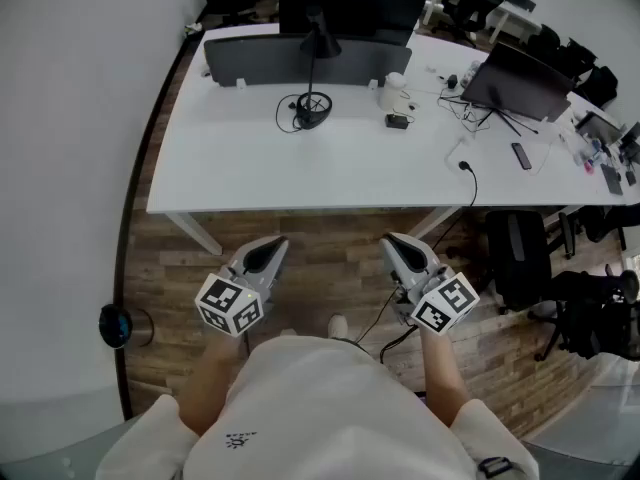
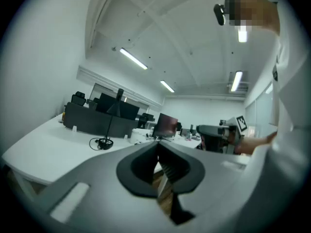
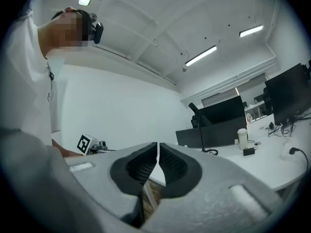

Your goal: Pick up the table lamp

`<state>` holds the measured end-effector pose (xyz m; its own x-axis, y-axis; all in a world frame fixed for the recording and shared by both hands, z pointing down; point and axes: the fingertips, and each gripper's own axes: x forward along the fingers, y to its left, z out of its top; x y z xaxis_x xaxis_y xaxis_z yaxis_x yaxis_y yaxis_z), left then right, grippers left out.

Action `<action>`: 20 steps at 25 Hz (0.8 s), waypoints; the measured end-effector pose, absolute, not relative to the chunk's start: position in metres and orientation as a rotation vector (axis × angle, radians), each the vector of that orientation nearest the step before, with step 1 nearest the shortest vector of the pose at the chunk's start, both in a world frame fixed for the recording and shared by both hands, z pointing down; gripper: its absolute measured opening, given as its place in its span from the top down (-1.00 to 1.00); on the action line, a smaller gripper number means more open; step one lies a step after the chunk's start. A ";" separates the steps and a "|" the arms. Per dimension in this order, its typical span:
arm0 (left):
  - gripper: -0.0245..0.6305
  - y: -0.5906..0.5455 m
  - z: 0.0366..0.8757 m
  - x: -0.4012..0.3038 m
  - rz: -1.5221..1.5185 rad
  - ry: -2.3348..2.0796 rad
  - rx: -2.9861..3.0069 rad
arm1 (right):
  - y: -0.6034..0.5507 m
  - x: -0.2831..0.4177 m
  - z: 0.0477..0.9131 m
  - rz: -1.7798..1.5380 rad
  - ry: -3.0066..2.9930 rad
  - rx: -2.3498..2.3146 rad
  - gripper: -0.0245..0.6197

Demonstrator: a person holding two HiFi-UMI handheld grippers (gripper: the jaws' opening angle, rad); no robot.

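The black table lamp (image 1: 314,68) stands on the white desk (image 1: 260,168), its ring base with a coiled cord near the grey divider. It also shows far off as a thin black lamp (image 2: 111,121) in the left gripper view and as the lamp (image 3: 199,125) in the right gripper view. My left gripper (image 1: 272,253) and right gripper (image 1: 396,246) are held level over the wooden floor in front of the desk, well short of the lamp. Both are shut with nothing between the jaws.
A grey divider (image 1: 300,63) and a monitor (image 1: 350,8) stand behind the lamp. A white cup (image 1: 396,90), a small black box (image 1: 398,121), a laptop (image 1: 515,83), cables and a phone (image 1: 521,155) lie to the right. A black chair (image 1: 520,258) stands at the desk's right.
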<state>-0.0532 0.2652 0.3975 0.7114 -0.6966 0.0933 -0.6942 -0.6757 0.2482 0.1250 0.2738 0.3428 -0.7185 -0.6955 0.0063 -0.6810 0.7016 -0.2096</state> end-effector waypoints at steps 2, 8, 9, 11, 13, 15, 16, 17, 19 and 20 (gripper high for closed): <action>0.94 0.268 0.399 -0.055 -0.013 -1.101 2.651 | 0.277 0.123 0.344 -0.305 2.832 -1.146 0.88; 0.94 0.273 0.402 -0.062 -0.010 -1.110 2.644 | 0.280 0.119 0.345 -0.309 2.829 -1.154 0.88; 0.94 0.274 0.402 -0.063 -0.009 -1.112 2.644 | 0.281 0.119 0.345 -0.308 2.829 -1.155 0.88; 0.94 0.274 0.400 -0.065 -0.011 -1.113 2.647 | 0.282 0.118 0.344 -0.312 2.823 -1.152 0.88; 0.94 0.273 0.398 -0.068 -0.017 -1.114 2.650 | 0.282 0.116 0.343 -0.325 2.810 -1.143 0.88; 0.94 0.273 0.398 -0.071 -0.020 -1.112 2.651 | 0.282 0.115 0.343 -0.340 2.798 -1.131 0.88; 0.94 0.274 0.398 -0.072 -0.021 -1.111 2.651 | 0.283 0.114 0.343 -0.345 2.795 -1.128 0.88; 0.94 0.274 0.399 -0.073 -0.020 -1.110 2.650 | 0.282 0.113 0.344 -0.349 2.795 -1.126 0.88; 0.94 0.275 0.401 -0.076 -0.020 -1.110 2.647 | 0.282 0.111 0.345 -0.357 2.796 -1.125 0.88; 0.94 0.276 0.401 -0.077 -0.020 -1.109 2.646 | 0.282 0.110 0.344 -0.360 2.796 -1.125 0.88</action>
<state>-0.0774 0.2758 0.4013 0.7067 -0.7016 0.0912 -0.6978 -0.6699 0.2538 0.1096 0.2822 0.3443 -0.7202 -0.6937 -0.0100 -0.6685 0.6977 -0.2575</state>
